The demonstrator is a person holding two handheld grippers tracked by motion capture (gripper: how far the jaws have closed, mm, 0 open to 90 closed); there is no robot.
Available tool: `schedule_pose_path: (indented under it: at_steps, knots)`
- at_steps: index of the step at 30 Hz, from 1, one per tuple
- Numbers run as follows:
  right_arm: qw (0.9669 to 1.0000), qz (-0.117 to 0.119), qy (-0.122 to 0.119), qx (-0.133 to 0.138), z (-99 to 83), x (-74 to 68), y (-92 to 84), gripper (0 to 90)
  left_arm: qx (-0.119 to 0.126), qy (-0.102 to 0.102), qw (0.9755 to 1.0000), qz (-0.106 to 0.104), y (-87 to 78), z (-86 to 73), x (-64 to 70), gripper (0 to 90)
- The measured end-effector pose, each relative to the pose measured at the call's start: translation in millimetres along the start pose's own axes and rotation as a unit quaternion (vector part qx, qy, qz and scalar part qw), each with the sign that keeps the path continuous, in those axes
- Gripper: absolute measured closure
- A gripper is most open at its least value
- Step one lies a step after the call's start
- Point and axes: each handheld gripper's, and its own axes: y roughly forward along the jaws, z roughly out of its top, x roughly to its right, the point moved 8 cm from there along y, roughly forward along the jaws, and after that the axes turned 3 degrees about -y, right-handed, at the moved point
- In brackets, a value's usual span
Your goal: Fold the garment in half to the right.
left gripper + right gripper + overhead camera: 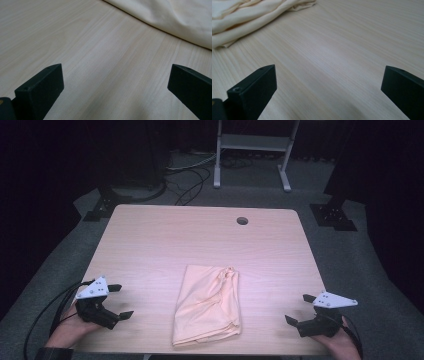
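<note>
A cream cloth lies loosely folded on the wooden table, near the front edge at the middle. My left gripper rests at the table's front left, open, jaws pointing right toward the cloth and well short of it. At the front right my right gripper is open too, jaws pointing left. In the left gripper view the cloth fills the upper right beyond my left gripper. The right gripper view has the cloth at the upper left, past my right gripper. Nothing is between either pair of jaws.
A round cable hole is in the table's far right part. Beyond the table stand a white metal frame, floor cables and black stand feet. Bare wood lies on both sides of the cloth.
</note>
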Motion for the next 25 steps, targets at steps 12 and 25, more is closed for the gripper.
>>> schedule_pose_path:
  at_steps: [12,25]
  knots:
    - [0.9986,-0.007,0.003,-0.052,-20.1,1.8,-0.2,0.1,-0.033,0.002,0.9995,0.003,5.5,-13.0,-0.6,0.0]
    - [0.9967,-0.01,0.002,-0.08,-28.7,2.2,3.5,0.1,-0.052,0.006,0.9986,0.003,9.5,-19.6,-0.3,0.0]
